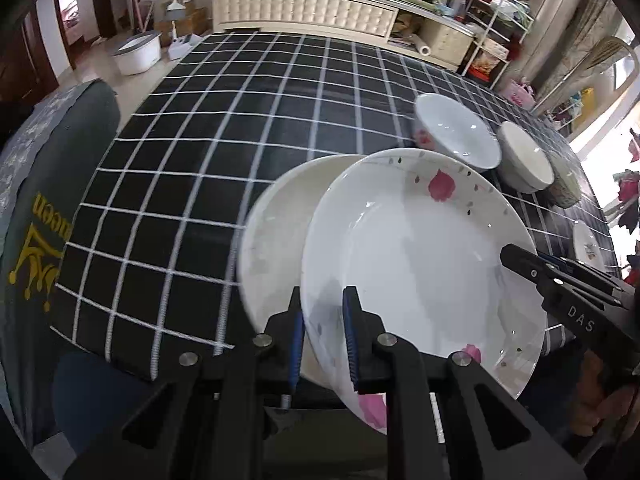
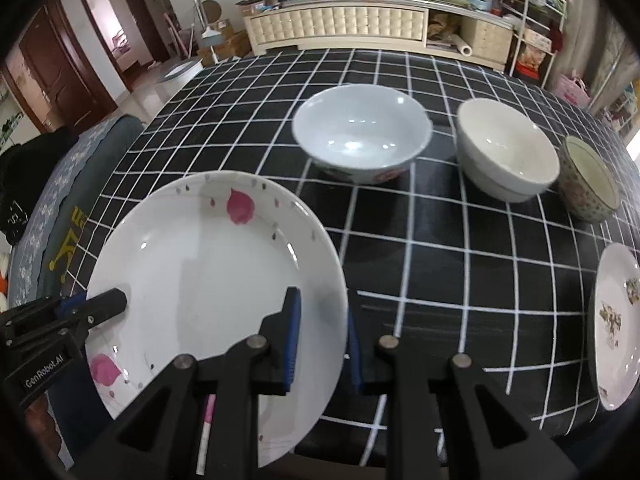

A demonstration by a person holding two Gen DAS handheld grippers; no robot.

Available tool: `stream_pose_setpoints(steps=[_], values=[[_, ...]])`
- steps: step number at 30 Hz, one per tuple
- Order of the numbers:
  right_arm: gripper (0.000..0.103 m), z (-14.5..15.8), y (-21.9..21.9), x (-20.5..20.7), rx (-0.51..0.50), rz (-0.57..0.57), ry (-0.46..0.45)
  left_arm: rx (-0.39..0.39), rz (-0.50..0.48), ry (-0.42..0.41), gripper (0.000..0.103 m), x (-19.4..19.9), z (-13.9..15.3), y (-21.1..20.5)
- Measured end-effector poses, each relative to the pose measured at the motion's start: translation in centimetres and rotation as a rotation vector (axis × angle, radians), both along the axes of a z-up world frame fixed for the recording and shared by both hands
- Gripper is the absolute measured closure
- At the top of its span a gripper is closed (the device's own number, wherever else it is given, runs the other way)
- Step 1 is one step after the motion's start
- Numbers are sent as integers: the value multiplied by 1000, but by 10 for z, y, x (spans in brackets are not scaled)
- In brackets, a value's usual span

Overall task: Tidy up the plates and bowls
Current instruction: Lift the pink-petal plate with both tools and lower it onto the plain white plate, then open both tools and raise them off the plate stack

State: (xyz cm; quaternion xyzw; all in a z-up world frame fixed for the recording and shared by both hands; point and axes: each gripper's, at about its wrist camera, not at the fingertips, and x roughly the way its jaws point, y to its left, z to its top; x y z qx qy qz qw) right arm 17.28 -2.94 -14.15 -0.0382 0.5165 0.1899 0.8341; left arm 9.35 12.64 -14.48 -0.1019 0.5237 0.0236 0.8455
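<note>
A white plate with pink flowers is held by both grippers over the near edge of the table. My left gripper is shut on its left rim. My right gripper is shut on its right rim, one finger above and one under the plate. A plain white plate lies on the cloth just left of and partly under the held plate; the right wrist view hides it. Behind stand a big white bowl with a pink flower, stacked white bowls and a small patterned bowl.
The table wears a black cloth with white checks. A patterned plate lies at the right edge. A chair with a grey cover stands at the table's left side. A cluttered sideboard runs along the far wall.
</note>
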Motion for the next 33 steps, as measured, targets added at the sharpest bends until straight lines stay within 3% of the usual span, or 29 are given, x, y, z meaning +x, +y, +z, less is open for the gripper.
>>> stream_pose_setpoints(steps=[8,26,29,33], values=[[78,-10,20,2,-38,17,14,-8,33,7,87,-6,-9,24],[77,-21,26,1,-67,43,22,40,44,24,87,11,-22,29],[77,-17,20,-1,-25,28,30,4,60,44,85,9,-22,30],[77,-6,11,-4,12,13,15,25,57,37,85,4,-20,26]])
